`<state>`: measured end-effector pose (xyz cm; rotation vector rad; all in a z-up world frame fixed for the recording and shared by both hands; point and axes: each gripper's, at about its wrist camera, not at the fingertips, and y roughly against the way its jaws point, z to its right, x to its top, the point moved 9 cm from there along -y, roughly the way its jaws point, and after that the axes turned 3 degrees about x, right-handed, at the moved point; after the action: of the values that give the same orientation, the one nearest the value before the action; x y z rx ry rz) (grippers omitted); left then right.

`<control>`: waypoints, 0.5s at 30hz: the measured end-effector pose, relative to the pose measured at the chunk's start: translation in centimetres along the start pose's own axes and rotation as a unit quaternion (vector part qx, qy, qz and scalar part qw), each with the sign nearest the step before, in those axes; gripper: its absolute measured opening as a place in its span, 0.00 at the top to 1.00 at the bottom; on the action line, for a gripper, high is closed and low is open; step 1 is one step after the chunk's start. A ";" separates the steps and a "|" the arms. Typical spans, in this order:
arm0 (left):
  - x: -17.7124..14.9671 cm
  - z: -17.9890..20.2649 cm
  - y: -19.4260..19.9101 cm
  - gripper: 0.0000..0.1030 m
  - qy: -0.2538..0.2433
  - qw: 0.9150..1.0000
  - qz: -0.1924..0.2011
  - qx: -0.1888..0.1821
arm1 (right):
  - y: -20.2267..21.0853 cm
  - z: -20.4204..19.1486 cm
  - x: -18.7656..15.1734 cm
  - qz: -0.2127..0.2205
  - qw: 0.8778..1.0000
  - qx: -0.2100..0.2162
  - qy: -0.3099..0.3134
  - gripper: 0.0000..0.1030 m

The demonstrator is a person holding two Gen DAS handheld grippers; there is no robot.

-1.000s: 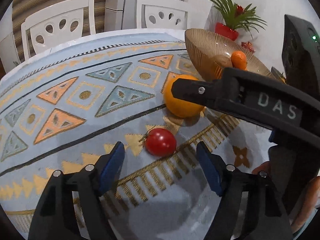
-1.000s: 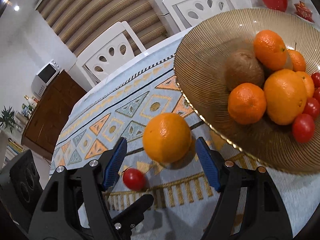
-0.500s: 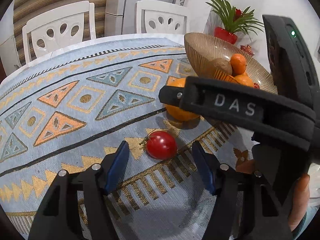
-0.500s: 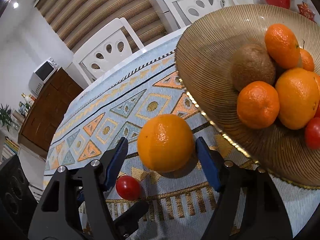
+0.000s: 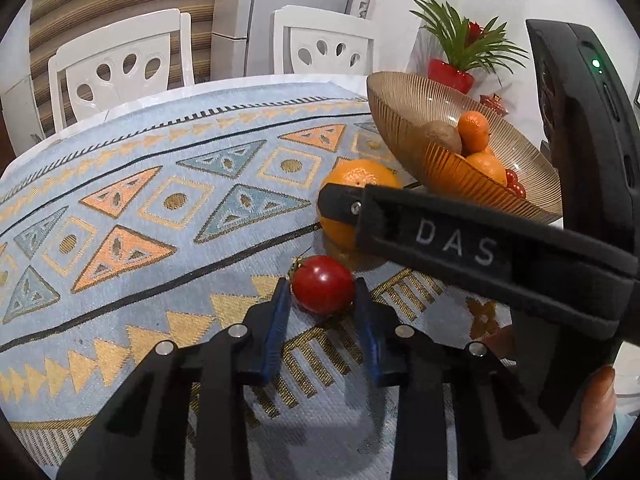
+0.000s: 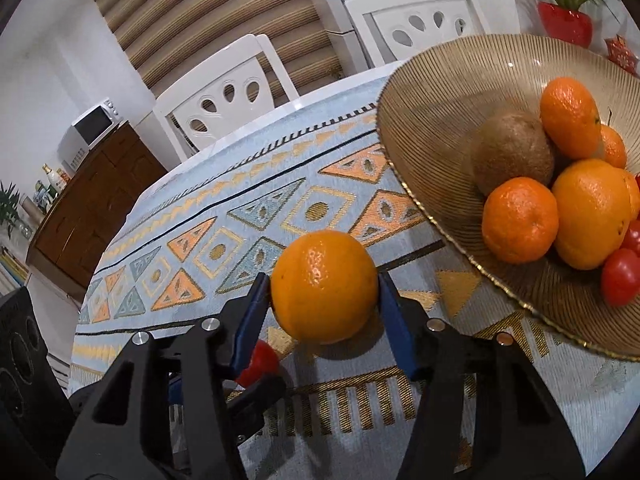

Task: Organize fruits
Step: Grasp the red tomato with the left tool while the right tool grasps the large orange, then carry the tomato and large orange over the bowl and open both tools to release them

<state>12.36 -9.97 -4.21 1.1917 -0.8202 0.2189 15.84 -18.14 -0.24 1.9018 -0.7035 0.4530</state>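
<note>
Behind right tool (image 6: 322, 292), half-hidden tomato (image 6: 260, 362)

A home dining room

White chairs (image 5: 120, 68) stand behind a table (image 5: 160, 208) with a patterned cloth; a microwave (image 6: 90, 132) on a wooden sideboard (image 6: 92, 208) sits at left, a potted plant (image 5: 460, 56) upper right.
</note>
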 end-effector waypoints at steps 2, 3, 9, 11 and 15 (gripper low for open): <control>0.1 0.0 0.2 0.70 0.000 1.000 0.005 0.001 | 0.2 -0.4 0.0 0.005 1.000 -0.001 0.010 0.46; 0.1 0.1 0.3 0.70 -0.001 1.000 0.007 0.000 | 0.3 -0.6 0.0 0.008 1.000 -0.002 0.015 0.46; 0.2 0.0 0.2 0.70 0.001 1.000 0.004 0.000 | 0.7 -1.3 -0.1 0.018 0.999 -0.005 0.034 0.46; 0.0 0.1 0.5 0.70 -0.002 1.000 0.002 -0.001 | 0.9 -1.3 -0.1 0.019 0.999 -0.003 0.031 0.46; -1.3 -0.1 1.0 0.70 -0.003 1.000 -0.017 0.020 | 1.3 -1.1 -0.4 0.017 1.000 0.001 0.027 0.46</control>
<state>10.89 -9.15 -4.35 1.2429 -0.8035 0.2056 14.69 -17.42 0.83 1.8752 -0.7007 0.5233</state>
